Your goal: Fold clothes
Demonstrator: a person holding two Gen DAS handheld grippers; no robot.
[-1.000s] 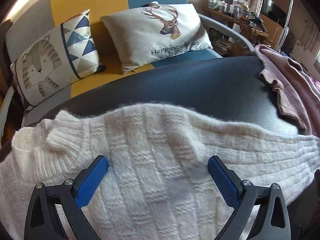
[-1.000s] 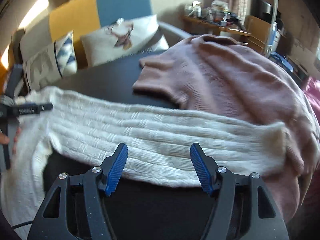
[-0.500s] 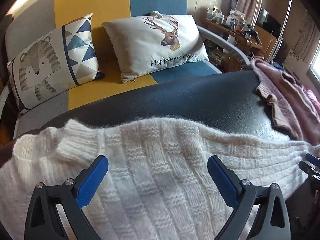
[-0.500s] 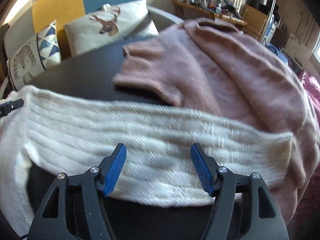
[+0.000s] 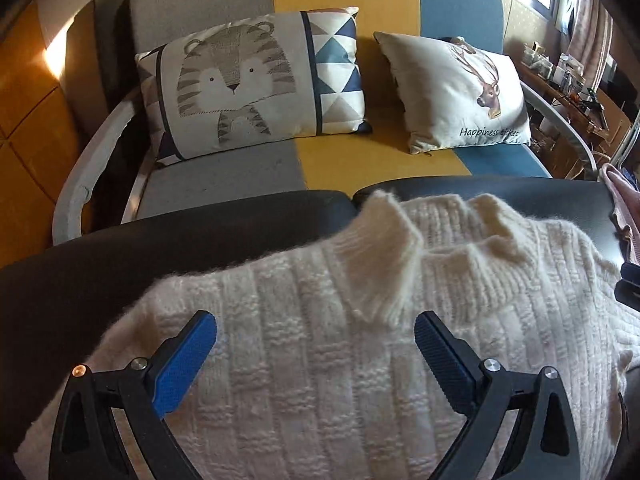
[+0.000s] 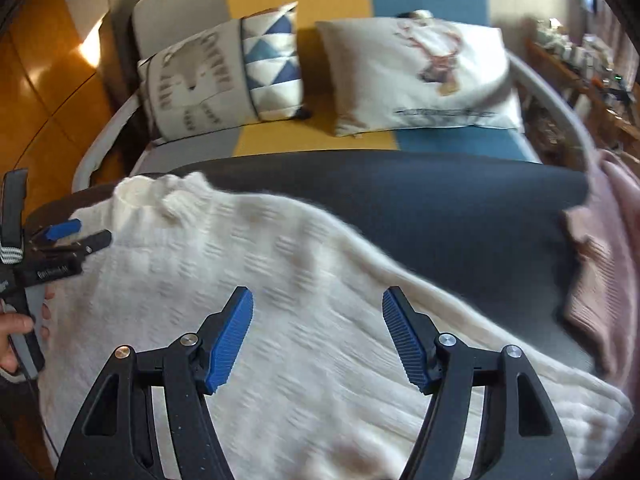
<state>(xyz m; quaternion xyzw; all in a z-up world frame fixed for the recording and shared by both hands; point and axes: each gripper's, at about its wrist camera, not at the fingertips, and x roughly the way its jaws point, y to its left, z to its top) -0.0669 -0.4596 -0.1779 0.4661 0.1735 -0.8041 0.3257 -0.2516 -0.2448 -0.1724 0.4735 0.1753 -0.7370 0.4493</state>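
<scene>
The sweater (image 5: 340,360) lay across the table (image 5: 180,232); both grippers (image 5: 316,354) (image 6: 318,334) hung spread, empty; a careless pinch could bunch its collar (image 5: 384,256).

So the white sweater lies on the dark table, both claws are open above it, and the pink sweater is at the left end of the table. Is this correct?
Almost. The pink sweater is at the right end of the table, not the left; the right wrist view shows it. The rest holds: the white sweater lies on the dark table, and the left claw and right claw are open above it.
</scene>
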